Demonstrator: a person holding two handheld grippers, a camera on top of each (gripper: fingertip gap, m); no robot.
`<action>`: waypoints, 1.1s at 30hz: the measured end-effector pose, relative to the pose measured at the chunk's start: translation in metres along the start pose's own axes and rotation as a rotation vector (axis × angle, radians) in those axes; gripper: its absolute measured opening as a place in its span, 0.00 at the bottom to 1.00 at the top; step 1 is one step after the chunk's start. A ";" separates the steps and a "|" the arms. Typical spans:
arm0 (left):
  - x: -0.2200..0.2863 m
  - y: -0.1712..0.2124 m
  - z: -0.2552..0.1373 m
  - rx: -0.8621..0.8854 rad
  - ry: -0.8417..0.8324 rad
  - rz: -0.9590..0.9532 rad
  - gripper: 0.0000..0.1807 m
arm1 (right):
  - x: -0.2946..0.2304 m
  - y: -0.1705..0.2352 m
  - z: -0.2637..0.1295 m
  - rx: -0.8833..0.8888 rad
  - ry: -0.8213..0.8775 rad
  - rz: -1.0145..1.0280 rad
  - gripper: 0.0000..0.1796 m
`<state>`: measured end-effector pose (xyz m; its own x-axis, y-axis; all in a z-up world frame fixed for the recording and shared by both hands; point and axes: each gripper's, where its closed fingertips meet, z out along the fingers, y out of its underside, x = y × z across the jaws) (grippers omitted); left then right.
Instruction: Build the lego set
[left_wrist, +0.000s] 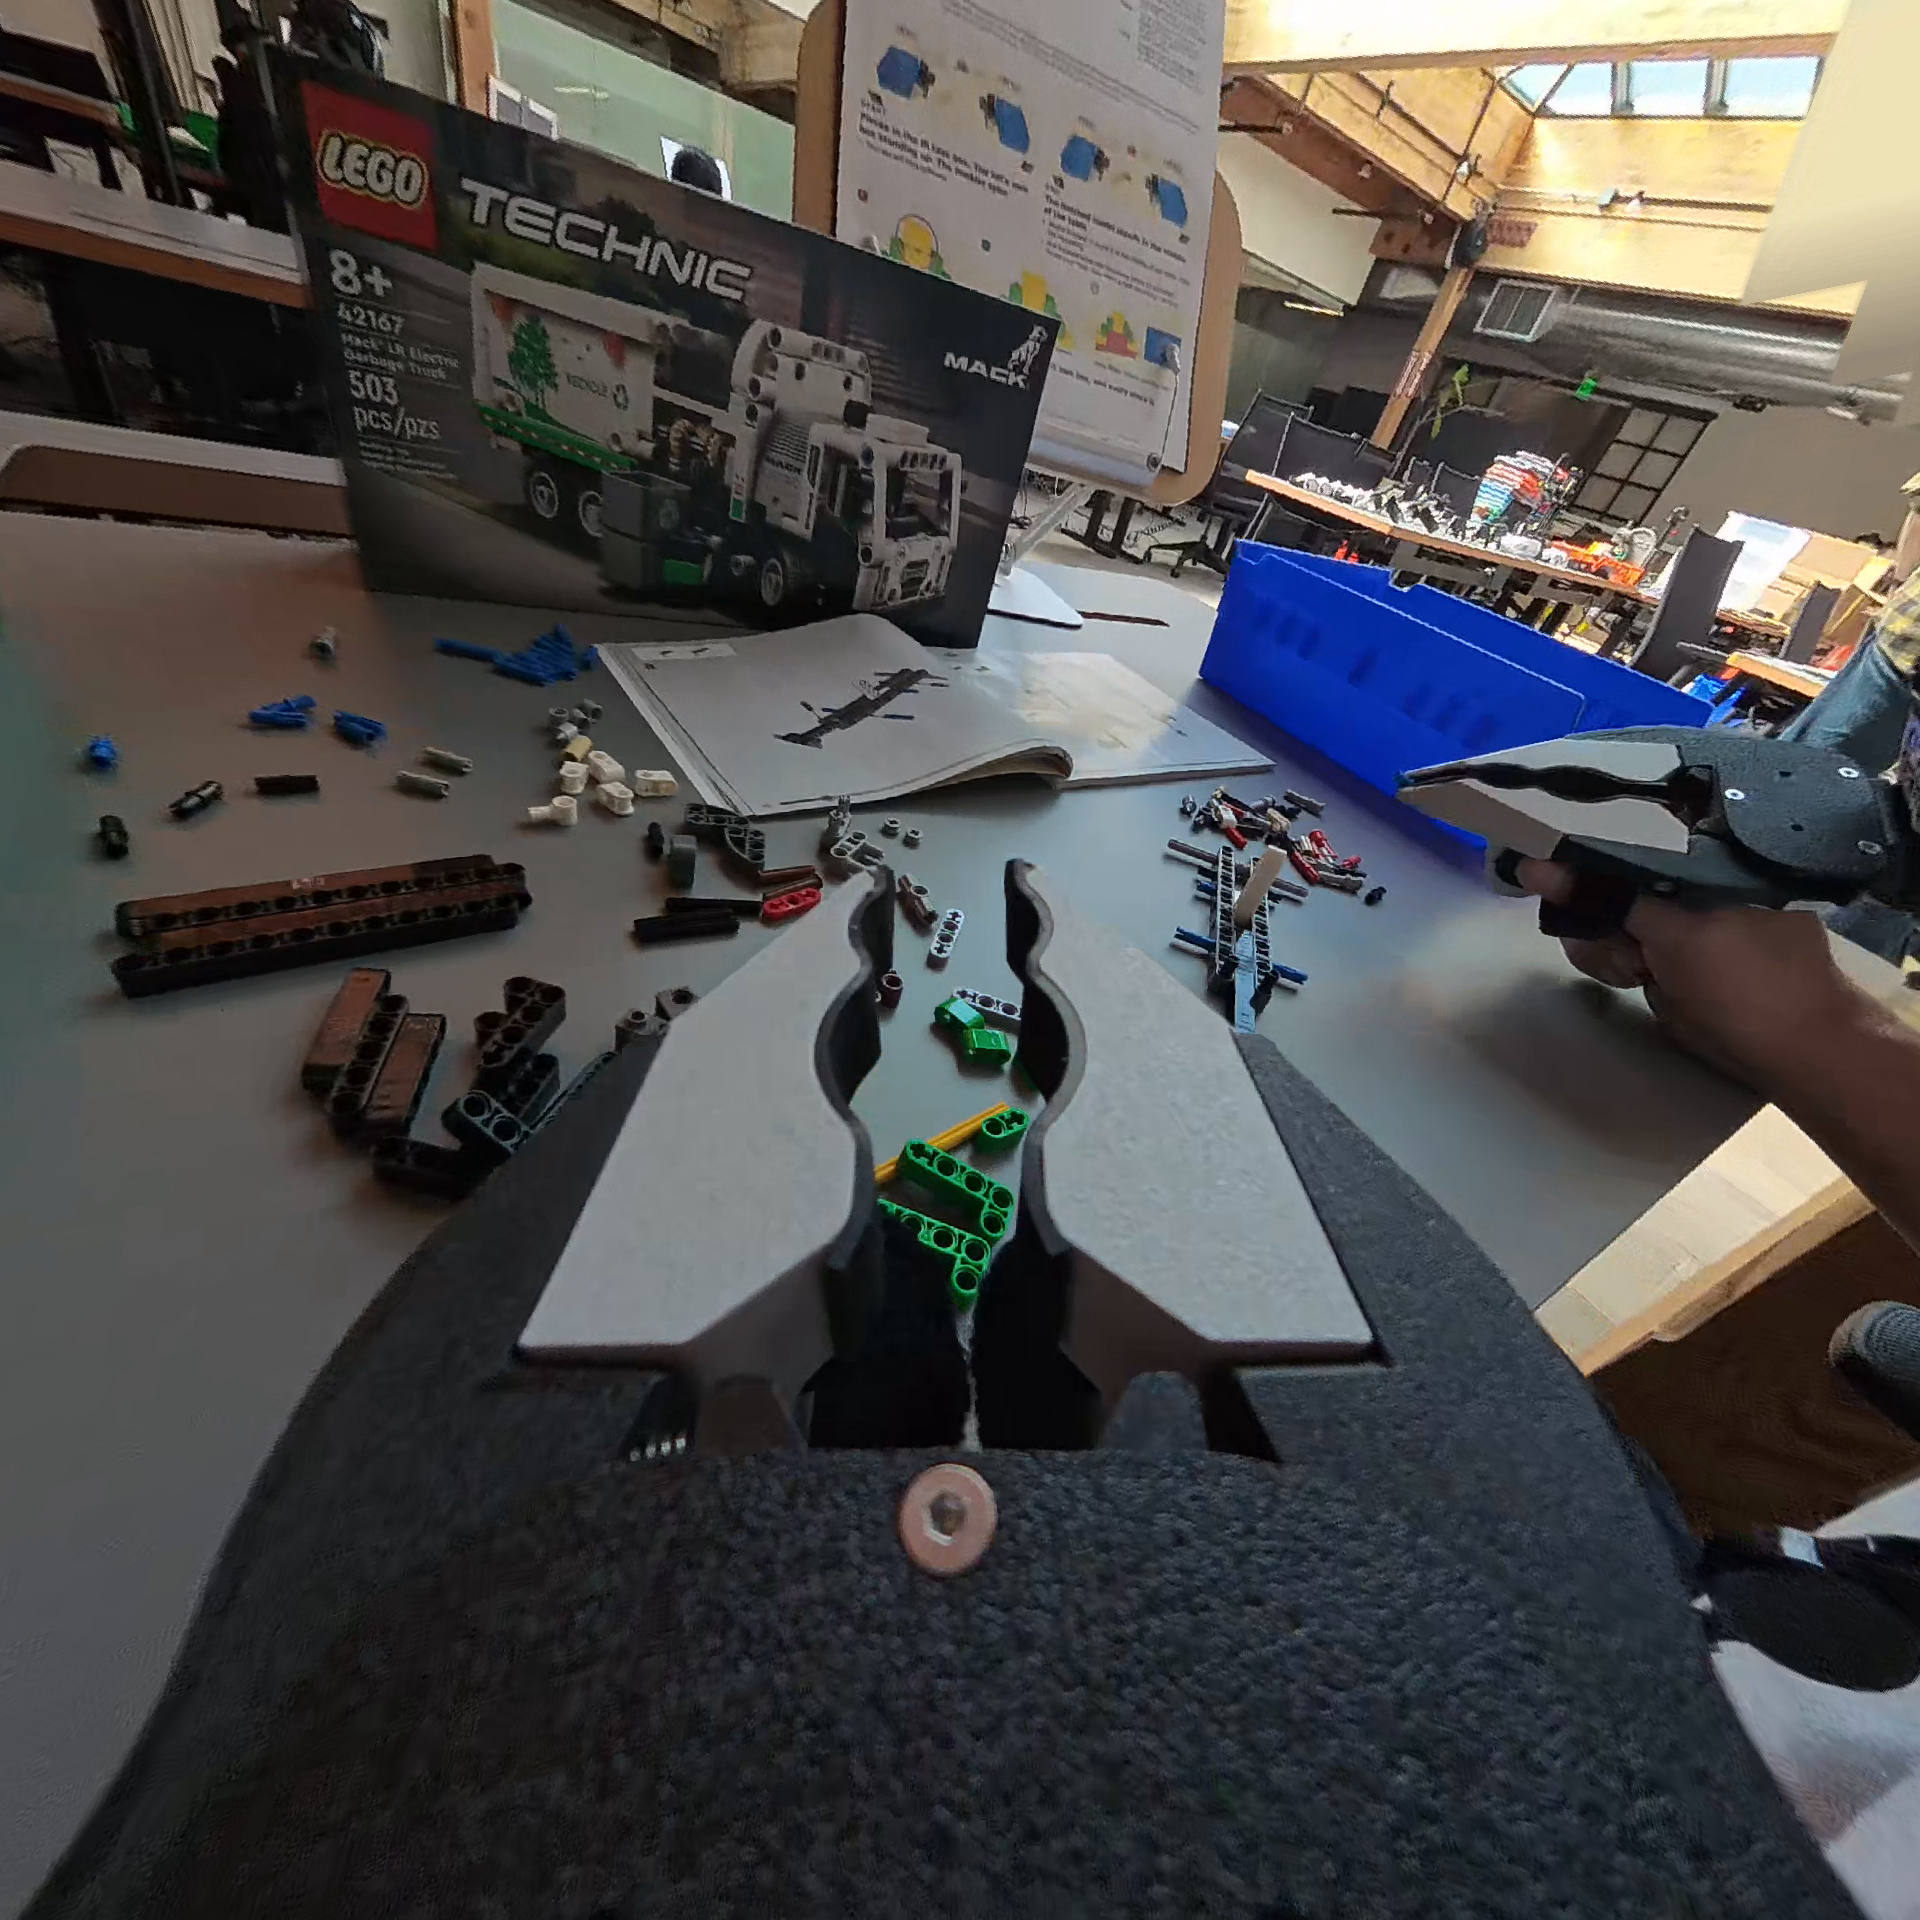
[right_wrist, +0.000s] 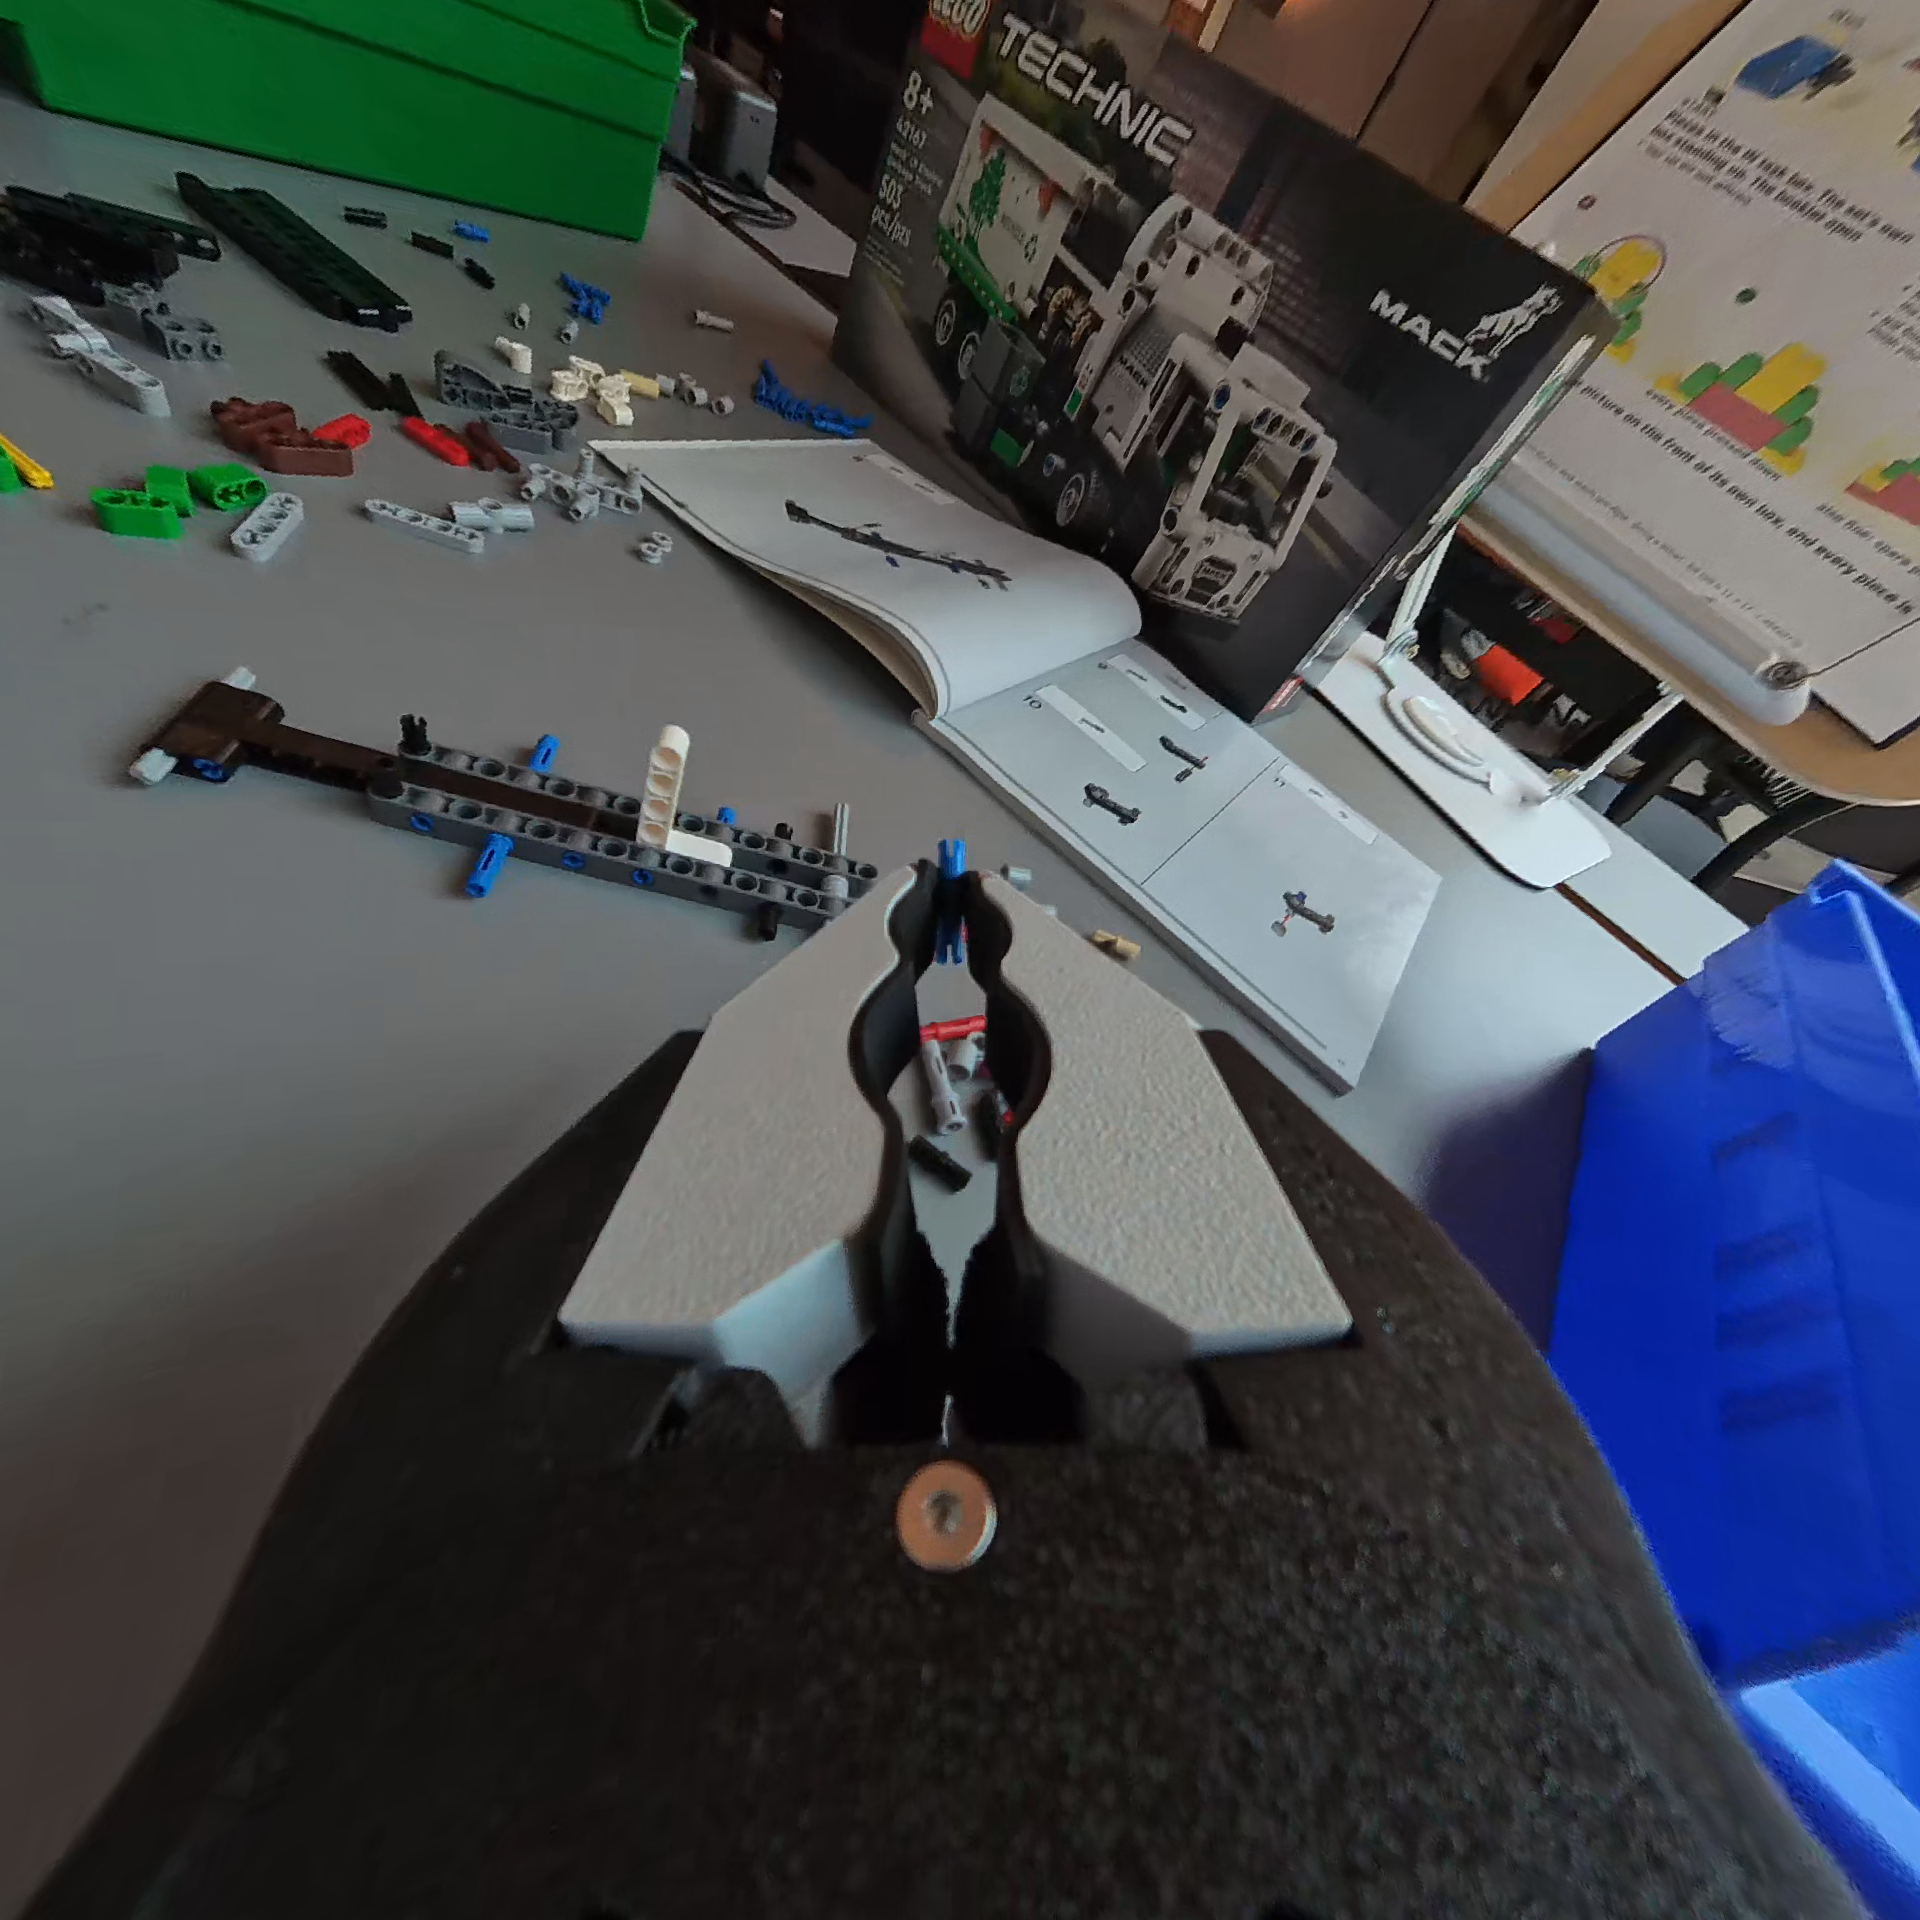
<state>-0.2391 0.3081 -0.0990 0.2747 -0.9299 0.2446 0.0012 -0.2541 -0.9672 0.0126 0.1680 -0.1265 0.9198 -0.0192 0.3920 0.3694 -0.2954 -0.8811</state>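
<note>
Lego set barely begun: 1 long beam assembly (right_wrist: 540, 821) built mid-table, most pieces (left_wrist: 436, 1070) loose.
Right gripper (right_wrist: 948, 896) pinches a blue pin (right_wrist: 948, 883); left gripper (left_wrist: 948, 883) hangs spread, empty.

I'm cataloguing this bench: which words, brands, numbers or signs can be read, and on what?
I will not quote writing; here is what bears it.
Dark set box: large and small print, legible.
Open booklet: tiny marks, too small to read.
White sheet on the stand: blurred print.
Blue pin in the right claw: none.
</note>
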 end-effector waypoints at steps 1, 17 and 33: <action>0.001 -0.001 -0.001 0.011 -0.005 0.020 0.09 | -0.002 0.002 0.001 -0.008 -0.021 0.013 0.02; 0.000 0.017 0.001 -0.049 -0.125 0.113 0.11 | -0.016 -0.007 -0.004 0.037 -0.062 -0.012 0.02; 0.127 0.032 0.009 -0.230 0.527 0.296 0.14 | -0.135 -0.113 -0.008 0.340 -0.836 0.536 0.02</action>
<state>-0.1960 0.1843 -0.0992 -0.2771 -0.9604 0.0277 -0.2241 0.0366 -0.9739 -0.1539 0.1966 -0.0778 0.7245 0.6362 -0.2652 -0.2152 -0.1568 -0.9639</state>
